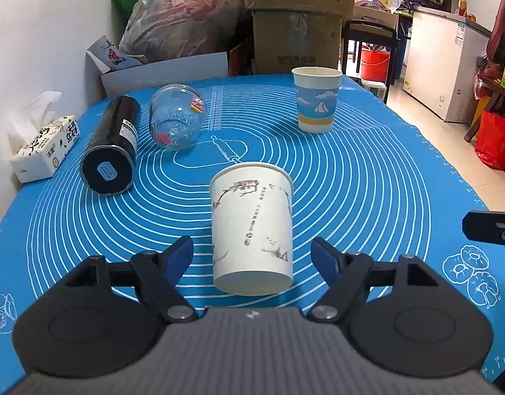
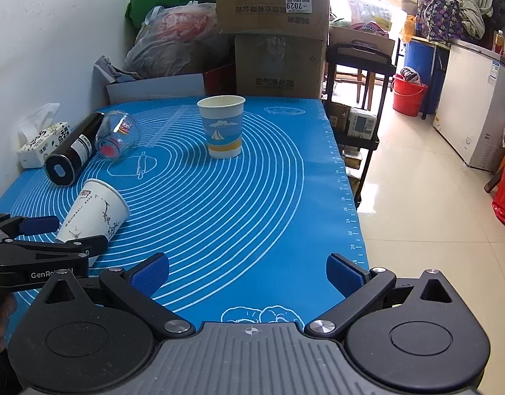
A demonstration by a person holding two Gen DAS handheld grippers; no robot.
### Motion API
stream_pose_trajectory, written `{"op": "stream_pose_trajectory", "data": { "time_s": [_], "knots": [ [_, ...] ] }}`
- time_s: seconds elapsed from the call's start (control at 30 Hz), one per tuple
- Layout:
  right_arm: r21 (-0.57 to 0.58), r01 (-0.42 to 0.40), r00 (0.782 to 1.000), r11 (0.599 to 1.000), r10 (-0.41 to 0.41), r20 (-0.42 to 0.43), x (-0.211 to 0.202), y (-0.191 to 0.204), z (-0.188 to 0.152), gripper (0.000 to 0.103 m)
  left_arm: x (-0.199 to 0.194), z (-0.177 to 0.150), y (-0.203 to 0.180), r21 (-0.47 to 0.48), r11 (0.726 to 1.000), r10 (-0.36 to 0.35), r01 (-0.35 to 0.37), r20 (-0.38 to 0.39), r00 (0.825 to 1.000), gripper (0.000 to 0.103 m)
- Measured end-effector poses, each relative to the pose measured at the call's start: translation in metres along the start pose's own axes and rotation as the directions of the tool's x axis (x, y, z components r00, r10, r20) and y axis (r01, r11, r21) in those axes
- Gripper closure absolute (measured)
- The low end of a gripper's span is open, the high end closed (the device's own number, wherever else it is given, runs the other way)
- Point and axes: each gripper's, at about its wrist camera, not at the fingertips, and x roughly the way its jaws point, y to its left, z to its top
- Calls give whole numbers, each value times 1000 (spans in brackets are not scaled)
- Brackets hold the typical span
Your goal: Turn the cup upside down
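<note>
A white paper cup with ink-painting print lies tilted on the blue mat, its base toward the left gripper and its mouth pointing away. My left gripper is open, its blue pads on either side of the cup's base, not touching. In the right wrist view the same cup lies at the left between the left gripper's fingers. My right gripper is open and empty above the mat's near right part. A blue paper cup with a sailboat stands upright farther back; it also shows in the right wrist view.
A black cylinder and a glass jar lie on their sides at the back left. A tissue pack sits by the wall. Cardboard boxes and bags stand behind the table. The mat's right edge drops to the floor.
</note>
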Motion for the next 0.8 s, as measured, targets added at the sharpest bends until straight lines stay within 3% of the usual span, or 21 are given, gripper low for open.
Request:
{"op": "stream_pose_trajectory", "data": {
  "time_s": [0.6,0.8],
  "knots": [
    [-9,6,1000,1000,-6,8,-6,-1,1,0,-7,3,9,-9,1000,18,-18,12,1000,25],
    [-183,3,1000,983,0,14,-9,23,19,0,-28,2,30,-55,998,34,-32,35,999,23]
  ]
}}
